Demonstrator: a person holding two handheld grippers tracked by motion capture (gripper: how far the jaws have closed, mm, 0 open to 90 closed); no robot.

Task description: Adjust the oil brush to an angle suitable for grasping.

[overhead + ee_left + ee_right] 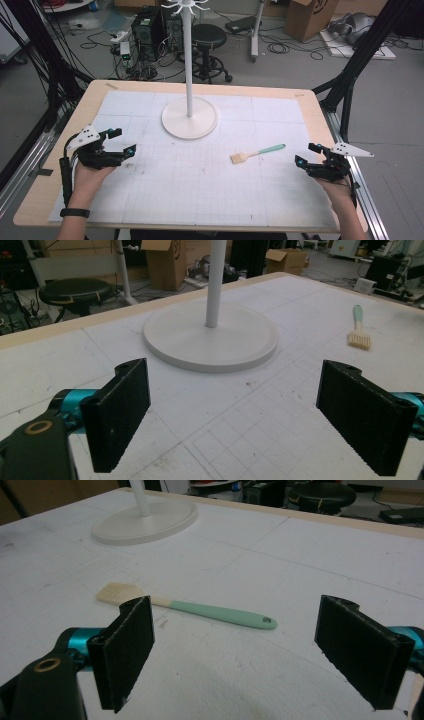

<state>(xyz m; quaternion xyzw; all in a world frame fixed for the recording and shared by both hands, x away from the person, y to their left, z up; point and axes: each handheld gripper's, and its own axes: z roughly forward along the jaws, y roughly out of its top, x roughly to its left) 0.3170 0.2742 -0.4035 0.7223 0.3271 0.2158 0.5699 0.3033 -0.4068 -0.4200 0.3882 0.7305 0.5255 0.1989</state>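
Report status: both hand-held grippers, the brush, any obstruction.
Left hand-held gripper open, holding nothing. Right hand-held gripper open, holding nothing. Brush flat on the mat, nearer the right. Stand base well behind, nothing between.

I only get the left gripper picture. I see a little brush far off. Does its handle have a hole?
Observer: Yes. The right gripper view shows a small hole at the end of the brush's mint handle.
Operator: What's on top of the white pole?
Observer: In the high view, the stand has white hooks at its top.
Operator: Is the other gripper holding anything?
Observer: No. The right gripper is open and empty, on the near side of the brush.
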